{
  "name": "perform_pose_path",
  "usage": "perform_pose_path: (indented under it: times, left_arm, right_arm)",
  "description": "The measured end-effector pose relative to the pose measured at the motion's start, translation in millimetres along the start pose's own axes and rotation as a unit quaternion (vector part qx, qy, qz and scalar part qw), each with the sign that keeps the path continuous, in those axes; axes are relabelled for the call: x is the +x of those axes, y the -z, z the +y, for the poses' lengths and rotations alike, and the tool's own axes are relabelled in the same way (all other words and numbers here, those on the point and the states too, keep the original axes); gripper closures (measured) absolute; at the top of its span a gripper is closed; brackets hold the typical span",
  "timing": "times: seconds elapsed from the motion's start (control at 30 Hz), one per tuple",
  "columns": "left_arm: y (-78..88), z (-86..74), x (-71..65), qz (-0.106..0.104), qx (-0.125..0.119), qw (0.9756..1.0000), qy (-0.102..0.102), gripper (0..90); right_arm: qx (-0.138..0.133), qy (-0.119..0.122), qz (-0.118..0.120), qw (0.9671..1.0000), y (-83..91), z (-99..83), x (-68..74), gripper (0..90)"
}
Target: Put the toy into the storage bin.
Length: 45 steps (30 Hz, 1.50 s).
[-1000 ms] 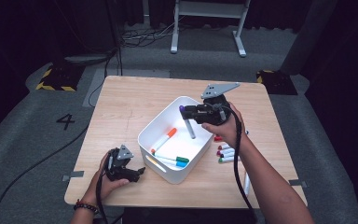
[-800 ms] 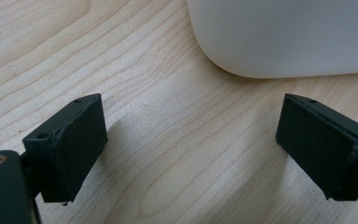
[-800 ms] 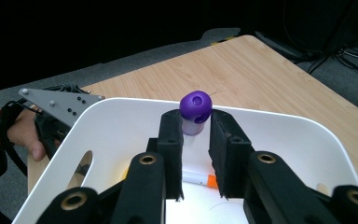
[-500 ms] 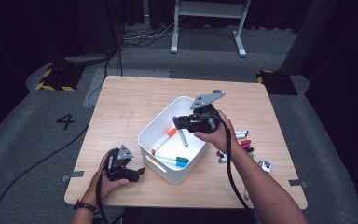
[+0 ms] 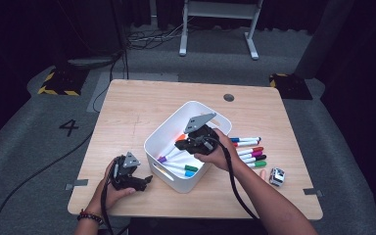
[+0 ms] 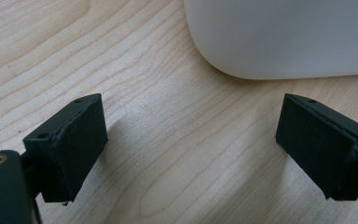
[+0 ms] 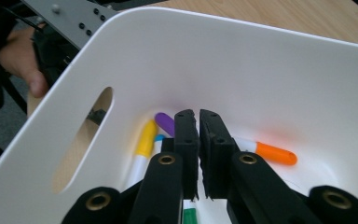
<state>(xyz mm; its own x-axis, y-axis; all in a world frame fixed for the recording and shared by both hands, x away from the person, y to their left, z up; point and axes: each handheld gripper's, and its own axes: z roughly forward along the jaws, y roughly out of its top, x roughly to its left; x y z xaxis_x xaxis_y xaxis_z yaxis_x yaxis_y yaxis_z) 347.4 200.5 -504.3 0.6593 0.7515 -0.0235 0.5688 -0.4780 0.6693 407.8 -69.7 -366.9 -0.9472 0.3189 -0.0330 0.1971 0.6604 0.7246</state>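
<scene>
One white bin (image 5: 164,169), right gripper (image 7: 198,122) reaching inside it, jaws pressed together on nothing.

Markers in bin, counted around right gripper tips: purple-capped one (image 7: 165,122), yellow-capped one (image 7: 144,140) left of tips; orange-capped one (image 7: 269,151) right of tips; green-capped one (image 7: 189,217) below jaws; one blue cap (image 7: 158,138) peeking beside yellow. Five visible; more possibly hidden under gripper.

Markers on table (image 5: 127,112), beyond right gripper's hand side: about five (image 5: 250,152) in row, exact count unclear.

One small cube (image 5: 276,176) past that row.

Two grippers; left gripper (image 6: 191,140) near bin corner, jaws wide apart.
</scene>
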Motion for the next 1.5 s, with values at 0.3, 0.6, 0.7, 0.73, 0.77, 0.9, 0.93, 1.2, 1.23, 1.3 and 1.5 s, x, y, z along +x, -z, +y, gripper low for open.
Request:
perform_pose_path:
  times: [0.3, 0.6, 0.7, 0.73, 0.77, 0.9, 0.93, 1.2, 1.23, 1.3, 1.5]
  left_arm:
    - [0.0, 0.0, 0.0, 0.000, 0.000, 1.0000, 0.000, 8.9]
    - [-0.1, -0.2, -0.2, 0.000, -0.002, 1.0000, 0.000, 9.1]
    - [-0.1, -0.2, -0.2, 0.000, -0.002, 1.0000, 0.000, 9.1]
    - [-0.1, -0.2, -0.3, 0.001, -0.002, 1.0000, 0.000, 9.1]
    - [-0.1, -0.2, -0.2, 0.000, -0.002, 1.0000, 0.000, 9.1]
    - [-0.1, -0.2, -0.2, 0.000, -0.002, 1.0000, 0.000, 9.1]
    - [-0.1, -0.2, -0.2, 0.000, -0.002, 1.0000, 0.000, 9.1]
    - [-0.1, -0.3, -0.3, 0.001, -0.002, 1.0000, 0.000, 9.1]
    - [0.0, -0.2, -0.4, 0.001, -0.002, 1.0000, 0.000, 9.1]
    - [0.0, -0.2, -0.4, 0.001, -0.002, 1.0000, 0.001, 9.1]
    - [0.0, -0.3, -0.5, 0.001, -0.002, 1.0000, 0.001, 9.1]
  right_arm:
    - [-0.004, 0.000, 0.011, 0.9999, 5.6, -2.0, 0.3, 80.9]
    - [-0.058, -0.005, -0.007, 0.9983, 61.0, -12.6, -8.6, 73.4]
    - [-0.070, -0.009, -0.021, 0.9973, 85.2, -25.3, -12.1, 72.0]
    - [-0.075, -0.012, -0.023, 0.9968, 94.3, -31.2, -13.4, 71.3]
    - [-0.077, -0.015, -0.033, 0.9963, 102.9, -37.4, -14.4, 70.6]
    - [-0.061, -0.026, -0.076, 0.9949, 128.2, -70.4, -12.0, 68.7]
    - [-0.056, -0.035, -0.088, 0.9939, 132.7, -83.9, -9.3, 68.2]
    - [-0.012, -0.093, -0.159, 0.9829, 136.1, -174.3, 5.0, 59.6]
    - [-0.009, -0.104, -0.164, 0.9810, 135.4, -184.2, 7.2, 58.8]
    - [-0.001, -0.125, -0.171, 0.9773, 133.7, -204.0, 11.9, 56.6]
    - [0.029, -0.177, -0.177, 0.9676, 126.4, -238.2, 20.8, 50.2]
